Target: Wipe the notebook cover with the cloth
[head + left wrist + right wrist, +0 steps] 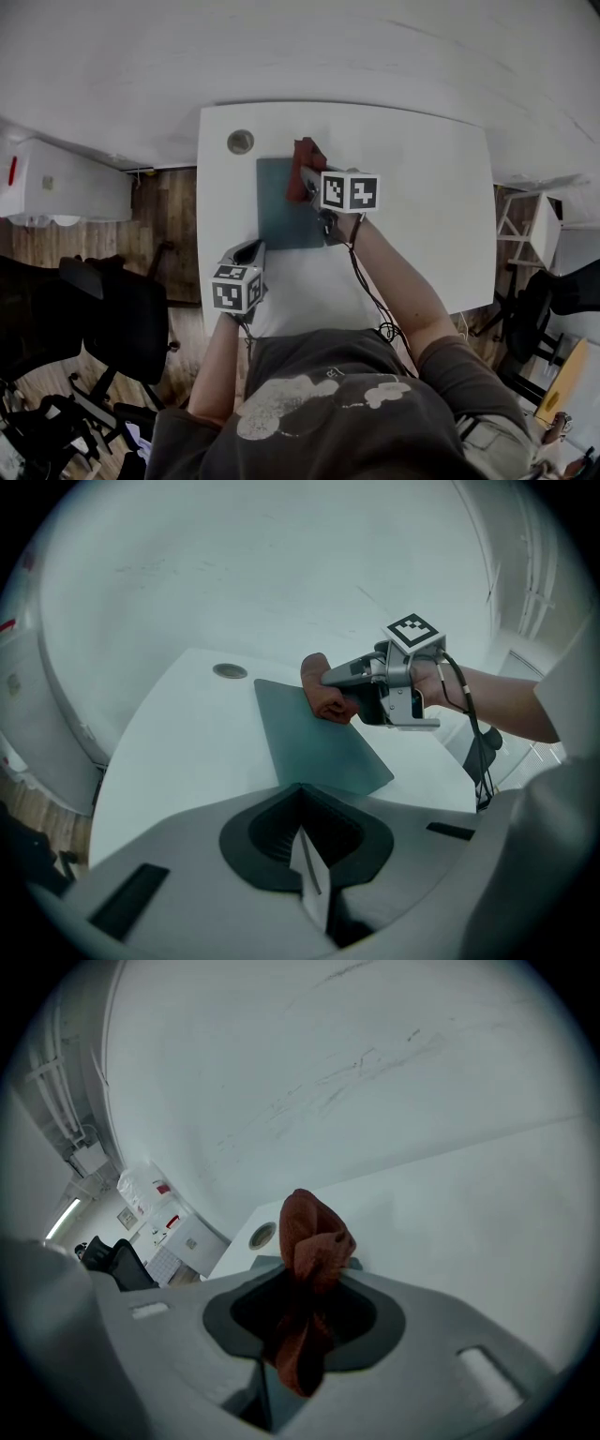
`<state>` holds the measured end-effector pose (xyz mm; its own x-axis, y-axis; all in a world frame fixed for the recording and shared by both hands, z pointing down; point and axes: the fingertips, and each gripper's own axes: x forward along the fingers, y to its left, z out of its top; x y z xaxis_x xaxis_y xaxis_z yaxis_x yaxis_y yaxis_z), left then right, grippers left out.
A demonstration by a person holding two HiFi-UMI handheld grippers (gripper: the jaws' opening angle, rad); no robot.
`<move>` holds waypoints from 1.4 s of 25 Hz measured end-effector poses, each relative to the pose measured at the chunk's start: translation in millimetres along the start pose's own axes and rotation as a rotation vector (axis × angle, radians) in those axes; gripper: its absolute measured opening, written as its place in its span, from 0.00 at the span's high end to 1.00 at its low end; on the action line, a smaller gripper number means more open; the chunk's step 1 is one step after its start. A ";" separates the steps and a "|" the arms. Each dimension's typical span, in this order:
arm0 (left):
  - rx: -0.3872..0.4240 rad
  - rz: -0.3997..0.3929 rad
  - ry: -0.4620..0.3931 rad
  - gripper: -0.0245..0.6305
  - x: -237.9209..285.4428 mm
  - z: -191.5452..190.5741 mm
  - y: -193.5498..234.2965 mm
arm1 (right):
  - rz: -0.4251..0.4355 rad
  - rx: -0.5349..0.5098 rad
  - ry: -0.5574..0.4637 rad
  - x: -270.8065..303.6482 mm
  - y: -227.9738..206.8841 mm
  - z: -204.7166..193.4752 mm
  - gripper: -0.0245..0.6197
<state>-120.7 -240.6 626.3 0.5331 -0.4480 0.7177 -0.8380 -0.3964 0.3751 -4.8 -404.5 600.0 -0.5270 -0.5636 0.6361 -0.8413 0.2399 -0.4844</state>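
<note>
A dark teal notebook [286, 202] lies flat on the white table [422, 197]; it also shows in the left gripper view as a teal notebook [314, 738]. My right gripper [307, 176] is shut on a rust-red cloth [303, 159], which rests at the notebook's far right part. The same red cloth [307, 1269] bulges out between the jaws in the right gripper view, and the cloth [328, 700] sits under that gripper [328, 679] in the left gripper view. My left gripper [251, 251] hovers at the notebook's near left corner, jaws shut on nothing [307, 855].
A round grommet [240, 142] is set in the table's far left corner. A black office chair [122, 319] stands on the wooden floor at the left. A white cabinet [56, 183] is further left, white shelving [539, 220] at the right.
</note>
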 end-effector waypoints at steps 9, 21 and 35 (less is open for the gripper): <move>-0.012 0.018 -0.010 0.96 0.3 -0.3 -4.4 | -0.040 0.042 -0.019 -25.1 -32.9 -0.3 0.80; -0.007 0.026 -0.027 0.96 0.4 -1.3 -2.2 | -0.087 0.062 -0.019 -36.6 -53.0 -6.5 0.80; -0.011 0.016 -0.045 0.96 -0.5 -0.2 -3.5 | 0.020 0.004 -0.082 -54.6 11.7 5.0 0.80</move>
<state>-118.1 -238.9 624.8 0.5244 -0.4900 0.6963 -0.8474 -0.3801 0.3707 14.7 -374.8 556.7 -0.5321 -0.6213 0.5751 -0.8300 0.2489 -0.4991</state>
